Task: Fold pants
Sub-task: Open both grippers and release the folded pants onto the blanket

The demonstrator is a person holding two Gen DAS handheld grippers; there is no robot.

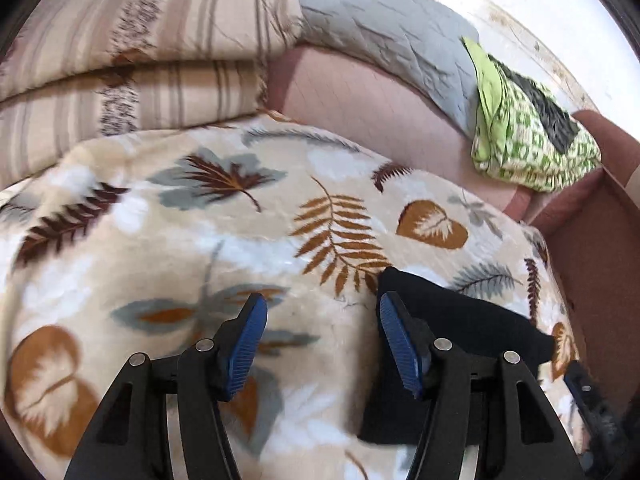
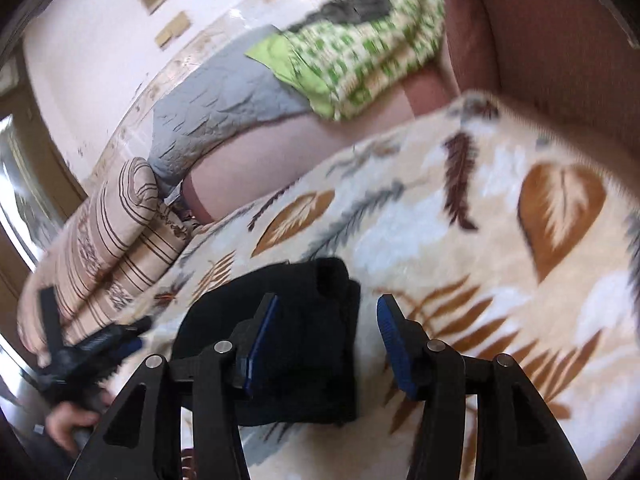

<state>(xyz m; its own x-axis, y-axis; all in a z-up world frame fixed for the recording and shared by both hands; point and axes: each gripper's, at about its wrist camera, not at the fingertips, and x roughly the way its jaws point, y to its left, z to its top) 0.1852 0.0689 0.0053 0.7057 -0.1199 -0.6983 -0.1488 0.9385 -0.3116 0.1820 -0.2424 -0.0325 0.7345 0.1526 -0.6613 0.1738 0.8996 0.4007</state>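
Note:
The black pants (image 1: 464, 320) lie as a folded bundle on a cream blanket printed with leaves (image 1: 200, 240). In the left wrist view my left gripper (image 1: 322, 308) hovers open over bare blanket, and the pants sit just right of its right finger. The right wrist view has my right gripper (image 2: 328, 308) open above the pants (image 2: 312, 320); the bundle lies under the left pad and the gap, and no pad presses on it. My left gripper (image 2: 116, 340) appears blurred at the left edge there, held by a hand (image 2: 68, 424).
Striped folded bedding (image 1: 120, 60) is stacked at the back left. A grey quilt (image 1: 380, 32) and a green patterned cloth (image 1: 528, 140) lie along the sofa's back. The sofa's reddish-brown arm (image 1: 592, 260) bounds the blanket on the right.

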